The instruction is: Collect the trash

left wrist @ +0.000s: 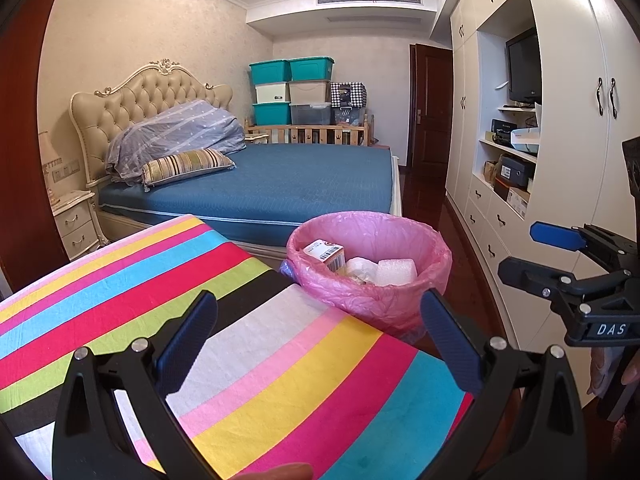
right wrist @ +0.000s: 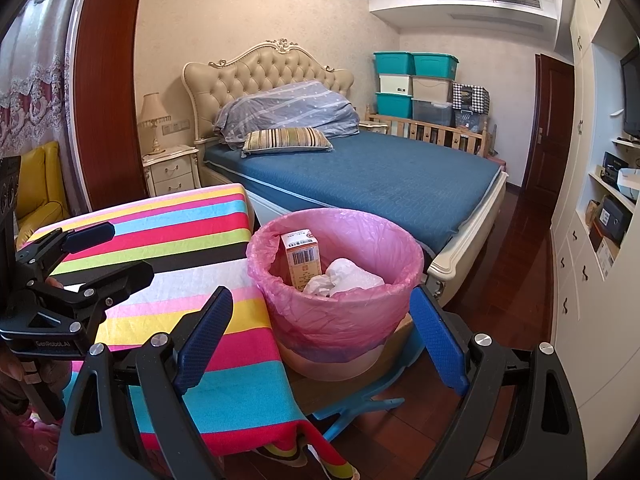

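The left gripper (left wrist: pixel 318 336) hangs over the striped cloth (left wrist: pixel 248 344) that covers the table, its two blue fingers (left wrist: pixel 188 344) spread wide apart with nothing between them and nothing touching the pads. The bin (left wrist: pixel 370 276), lined with a pink bag, stands just past the table's far right corner; seen from this gripper, the bin sits ahead and slightly right of the gap between the fingers.

The right gripper (right wrist: pixel 320 340) is also wide apart and empty. Its fingers (right wrist: pixel 438 344) frame the bin (right wrist: pixel 336 300) in its own view, one on either side, yet neither pad touches the bin or the bag. In the left view this gripper (left wrist: pixel 560 252) appears to the right of the bin, clear of its rim.

The trash lies inside the bin: a small orange carton (right wrist: pixel 301 259) with a barcode leans against the left inner wall, and beside it, towards the right, lie crumpled white paper (right wrist: pixel 338 276) and a white foam piece (left wrist: pixel 394 272).

The bin rests on a blue stool (right wrist: pixel 360 404) just right of the table edge. Behind the bin stands a bed (right wrist: pixel 372 180) with a blue cover, and well to the right of the bin runs a white wardrobe (left wrist: pixel 576 128).
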### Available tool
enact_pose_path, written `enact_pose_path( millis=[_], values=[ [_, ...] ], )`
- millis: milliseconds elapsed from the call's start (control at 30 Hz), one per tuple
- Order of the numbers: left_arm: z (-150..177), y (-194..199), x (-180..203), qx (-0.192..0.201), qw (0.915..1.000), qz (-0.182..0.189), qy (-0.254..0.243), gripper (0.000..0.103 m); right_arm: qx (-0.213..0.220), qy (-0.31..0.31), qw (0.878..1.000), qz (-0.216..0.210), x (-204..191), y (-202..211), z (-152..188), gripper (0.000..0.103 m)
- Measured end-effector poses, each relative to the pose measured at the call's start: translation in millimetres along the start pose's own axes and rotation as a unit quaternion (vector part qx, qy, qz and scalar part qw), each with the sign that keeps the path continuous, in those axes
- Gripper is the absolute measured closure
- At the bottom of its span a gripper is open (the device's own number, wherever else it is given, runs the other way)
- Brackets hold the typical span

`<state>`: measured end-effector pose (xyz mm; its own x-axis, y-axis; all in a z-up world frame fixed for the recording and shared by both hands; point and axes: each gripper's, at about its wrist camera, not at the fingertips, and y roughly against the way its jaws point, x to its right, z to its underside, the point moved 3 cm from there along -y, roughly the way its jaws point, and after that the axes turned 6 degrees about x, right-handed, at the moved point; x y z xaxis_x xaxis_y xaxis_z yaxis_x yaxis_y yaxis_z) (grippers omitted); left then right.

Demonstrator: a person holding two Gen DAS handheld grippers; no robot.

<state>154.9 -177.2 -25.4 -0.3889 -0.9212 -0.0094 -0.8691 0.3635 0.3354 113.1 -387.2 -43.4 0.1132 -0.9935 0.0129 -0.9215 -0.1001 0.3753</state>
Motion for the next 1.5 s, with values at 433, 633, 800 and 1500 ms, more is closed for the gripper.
enact_pose_path(
  millis=[433, 633, 800, 1500],
  values=[
    [0.2, 0.6, -0.4, 0.0, 1.0, 0.0, 0.0, 0.005, -0.001, -0.001, 1.0, -0.001, 0.4, -0.2, 1.1, 0.018],
    [0.7, 1.6, 1.0, 0.003, 1.0, 0.001, -0.003, 0.005, -0.001, -0.003, 1.0, -0.002, 0.7, -0.5, 1.0, 0.018],
    [1.0, 1.6, 1.9, 0.004, 1.0, 0.002, -0.001, 0.005, 0.0, -0.001, 1.0, -0.001, -0.2, 0.1, 1.7, 0.018],
    [1.8, 2.1, -2.4, 0.002, 0.9998, 0.017, -0.006, 0.005, -0.002, -0.002, 1.0, 0.0, -1.0, -1.6, 6.7, 0.018]
  ],
)
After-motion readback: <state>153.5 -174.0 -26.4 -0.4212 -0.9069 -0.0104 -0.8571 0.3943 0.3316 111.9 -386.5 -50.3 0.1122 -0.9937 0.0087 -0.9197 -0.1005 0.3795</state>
